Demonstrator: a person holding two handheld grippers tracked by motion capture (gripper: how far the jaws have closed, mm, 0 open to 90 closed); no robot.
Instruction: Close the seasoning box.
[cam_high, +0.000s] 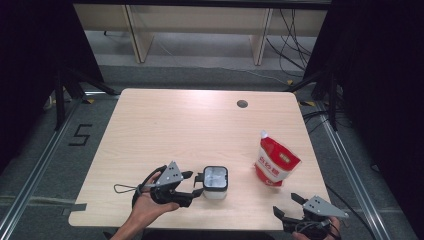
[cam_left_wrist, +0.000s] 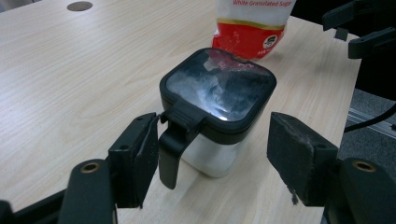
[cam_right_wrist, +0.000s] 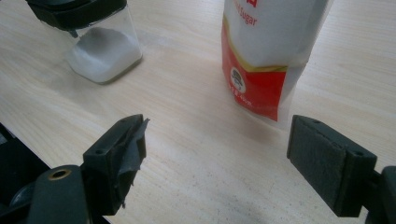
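Right now the left gripper (cam_high: 197, 183) faces the sugar jar (cam_high: 215, 182), which stands on the worktop (cam_high: 190, 125) near its front edge, with the red-and-white sugar pouch (cam_high: 276, 161) standing off to the jar's right. Its jaws stand wide apart and hold nothing. In the left gripper view the jar's black lid (cam_left_wrist: 218, 88) lies just ahead between the two pads, and the lid's hanging tab (cam_left_wrist: 173, 151) sits close beside the left pad. To do this well, I judge the hand should centre the jar between the pads and keep clear of the tab. The right gripper (cam_high: 291, 205) hangs at the front corner beyond the pouch from the jar, jaws likewise wide and empty.
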